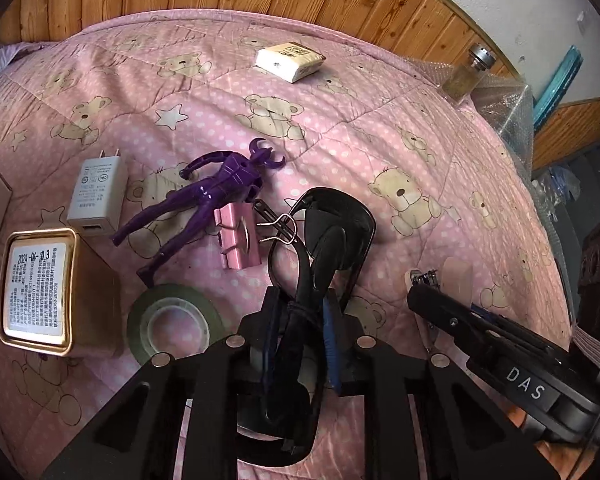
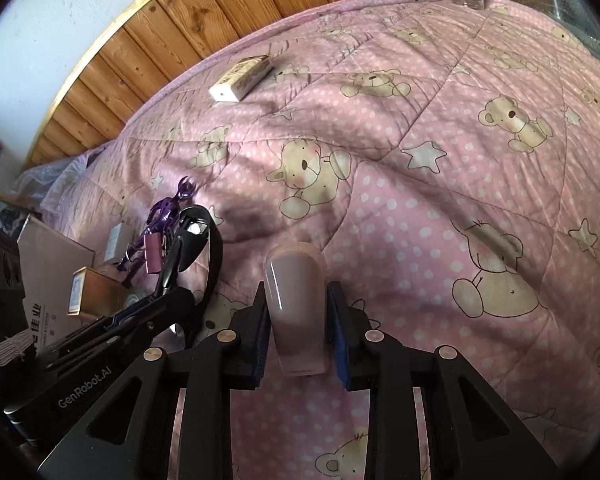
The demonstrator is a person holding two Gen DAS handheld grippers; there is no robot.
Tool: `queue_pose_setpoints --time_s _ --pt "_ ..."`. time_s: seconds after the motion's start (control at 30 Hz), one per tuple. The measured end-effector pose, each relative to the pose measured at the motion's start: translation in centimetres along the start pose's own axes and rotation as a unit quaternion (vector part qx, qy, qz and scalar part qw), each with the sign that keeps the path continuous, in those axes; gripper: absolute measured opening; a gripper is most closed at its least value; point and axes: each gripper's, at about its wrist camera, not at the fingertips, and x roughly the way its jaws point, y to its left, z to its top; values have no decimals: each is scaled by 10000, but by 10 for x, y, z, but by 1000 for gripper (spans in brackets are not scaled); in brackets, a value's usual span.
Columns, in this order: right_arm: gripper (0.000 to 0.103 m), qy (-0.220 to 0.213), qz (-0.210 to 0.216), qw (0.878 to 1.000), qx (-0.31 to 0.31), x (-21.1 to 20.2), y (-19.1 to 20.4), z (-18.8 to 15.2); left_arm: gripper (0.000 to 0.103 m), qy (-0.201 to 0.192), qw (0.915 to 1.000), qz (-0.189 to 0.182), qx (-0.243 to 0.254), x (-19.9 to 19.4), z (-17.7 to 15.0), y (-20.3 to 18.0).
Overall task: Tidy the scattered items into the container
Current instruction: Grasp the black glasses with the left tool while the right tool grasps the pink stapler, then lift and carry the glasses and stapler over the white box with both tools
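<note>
1. Left gripper [image 1: 300, 320]: clamped on folded black sunglasses [image 1: 324, 236]. The frame and temples run between the blue pads, and the lenses project ahead toward 12 o'clock.
2. Right gripper [image 2: 298, 320]: clamped on a pale pink, translucent oblong item [image 2: 296, 300], likely a nail clipper case. Its rounded end points to 12 o'clock.
3. Container: a cardboard box [image 2: 48, 264] shows at 9 o'clock in the right wrist view. I judge it to be the receptacle, though its opening is not visible.
4. Step in hand, by judgement: both loads are to be carried to the box. Keep both grips firm until each load is over the opening. Bring one gripper in at a time, since the two tools sit close together.
5. The sunglasses are held off-centre and could swing, so move them level and let go low.
6. Items on the pink bear-print quilt [image 1: 380, 140], left wrist view:
   - purple figurine [image 1: 216, 188], 11 o'clock of the left gripper;
   - pink binder clip [image 1: 240, 236], beside it;
   - white charger [image 1: 96, 196];
   - gold tin [image 1: 40, 292];
   - tape roll [image 1: 172, 320], 9 o'clock;
   - tissue pack [image 1: 290, 60], well apart at 12 o'clock;
   - glass bottle [image 1: 466, 72], 1 o'clock.
</note>
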Motion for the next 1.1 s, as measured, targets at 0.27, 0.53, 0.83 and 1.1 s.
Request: queue_pose_setpoints --time_s 0.27,0.53,0.83,1.1 --pt "28 -93 179 9996 216 -27 -1 -16 20 -114 9994 -301 -109 -27 -11 -11" --pt "28 -174 324 9992 158 -57 18 -36 20 -213 9985 -465 -213 -64 -31 -13" --pt "28 -251 467 9985 -166 -85 53 -56 20 -448 9970 -553 -300 -108 -54 -3" --pt "28 -228 595 9966 -516 -100 87 -76 20 -702 9950 -650 -283 -144 -68 1"
